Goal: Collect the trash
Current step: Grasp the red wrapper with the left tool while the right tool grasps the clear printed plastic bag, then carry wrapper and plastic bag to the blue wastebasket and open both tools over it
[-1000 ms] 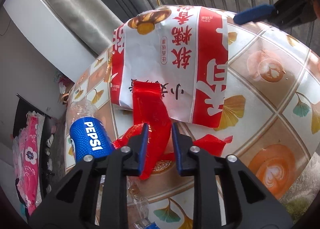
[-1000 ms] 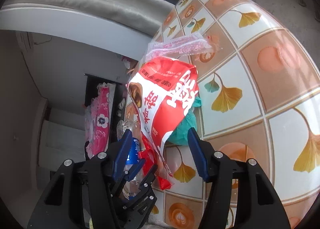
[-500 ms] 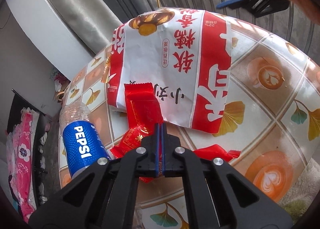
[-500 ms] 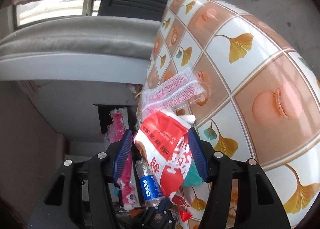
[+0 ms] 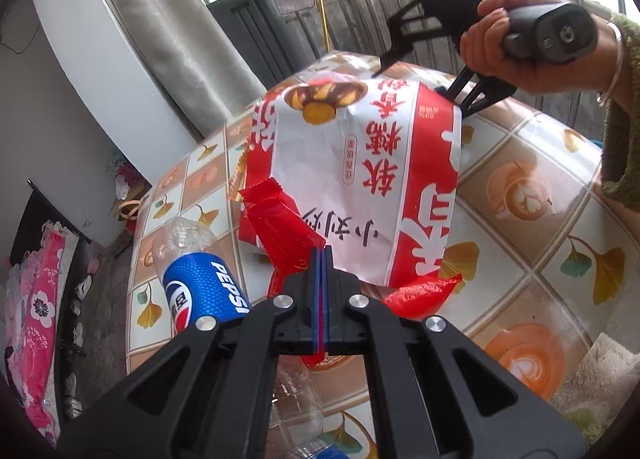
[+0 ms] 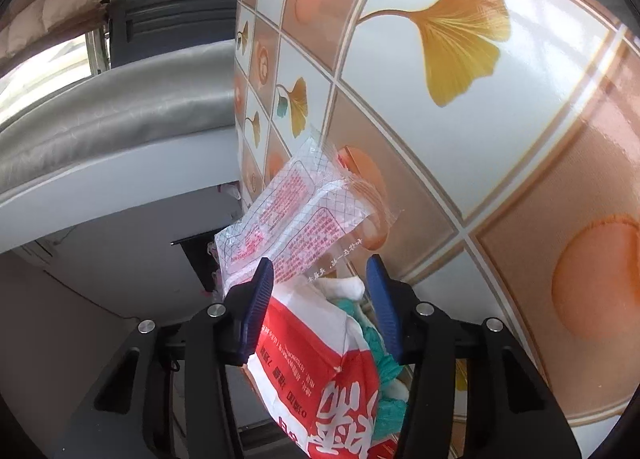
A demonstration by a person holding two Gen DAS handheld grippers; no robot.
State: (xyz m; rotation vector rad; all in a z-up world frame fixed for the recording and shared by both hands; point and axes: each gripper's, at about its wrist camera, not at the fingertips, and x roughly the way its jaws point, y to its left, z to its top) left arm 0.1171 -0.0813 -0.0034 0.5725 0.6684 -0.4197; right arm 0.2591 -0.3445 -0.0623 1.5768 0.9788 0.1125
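Now the left tongs are clenched on the red wrapper, which a second ago sat loose between parted pads beside the Pepsi bottle; that piece looks secured for collection. Further right, the right tongs, earlier well above the worktop, straddle the big red-and-white snack bag and are closing, not yet pinching it.

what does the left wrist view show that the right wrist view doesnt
Only the left wrist view: the Pepsi bottle, the red wrapper pinched in the shut left tongs, and a hand holding the other tool. Only the right wrist view: a clear printed wrapper and the right tongs closing around the bag. Both: the red-and-white snack bag and the patterned table.
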